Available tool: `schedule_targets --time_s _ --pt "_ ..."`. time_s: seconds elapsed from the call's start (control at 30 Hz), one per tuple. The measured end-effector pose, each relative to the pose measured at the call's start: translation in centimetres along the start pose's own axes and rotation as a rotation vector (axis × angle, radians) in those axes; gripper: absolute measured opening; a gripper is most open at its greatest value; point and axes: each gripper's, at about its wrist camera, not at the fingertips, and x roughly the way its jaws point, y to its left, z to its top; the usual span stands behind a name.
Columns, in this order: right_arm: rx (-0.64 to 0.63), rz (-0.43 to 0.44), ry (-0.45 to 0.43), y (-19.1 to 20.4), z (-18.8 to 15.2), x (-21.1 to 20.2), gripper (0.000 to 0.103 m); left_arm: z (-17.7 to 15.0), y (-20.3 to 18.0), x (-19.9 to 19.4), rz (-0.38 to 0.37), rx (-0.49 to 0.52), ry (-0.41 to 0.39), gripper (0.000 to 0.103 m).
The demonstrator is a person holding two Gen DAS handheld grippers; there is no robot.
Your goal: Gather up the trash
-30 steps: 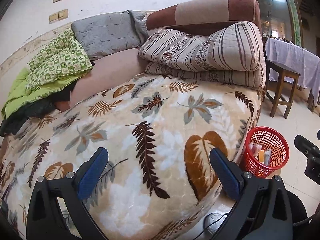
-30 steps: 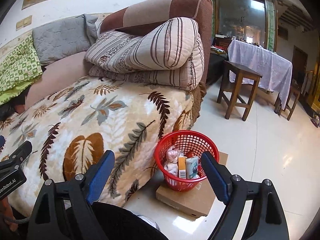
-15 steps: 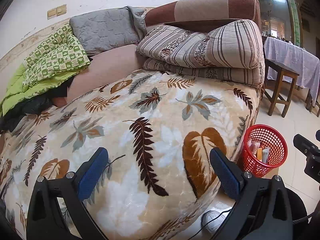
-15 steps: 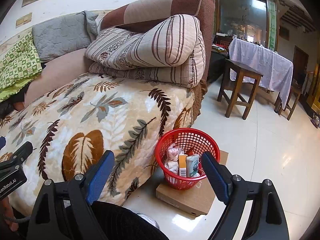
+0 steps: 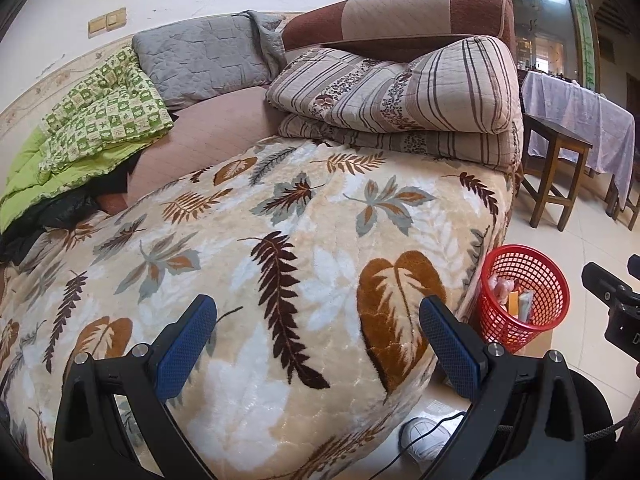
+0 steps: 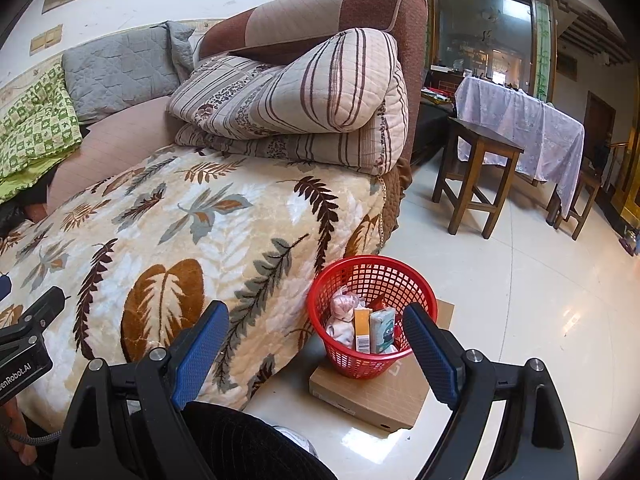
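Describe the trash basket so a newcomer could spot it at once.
Find the sofa draped in the leaf-print blanket. On the tiled floor at its right front corner lies a flat cardboard box, and the red basket stands on it. It is the only red mesh thing there, holding a few wrappers and small cartons.

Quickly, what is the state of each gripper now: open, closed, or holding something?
Left gripper: open, holds nothing, over the leaf blanket.
Right gripper: open, holds nothing, near the red basket.
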Motion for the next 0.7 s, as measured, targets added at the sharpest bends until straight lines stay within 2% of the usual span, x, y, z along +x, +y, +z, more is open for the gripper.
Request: schedule_targets --time_s 0.4,0.7 --pt "0.004 -0.005 0.003 -0.33 -0.20 -0.17 0.091 0.09 -0.17 -0.25 -0.042 -0.010 0.013 0.101" --pt "0.002 -0.007 0.006 -0.39 -0.28 -0.17 0.091 0.17 0.20 -0.13 -0.040 -0.016 0.014 0.101"
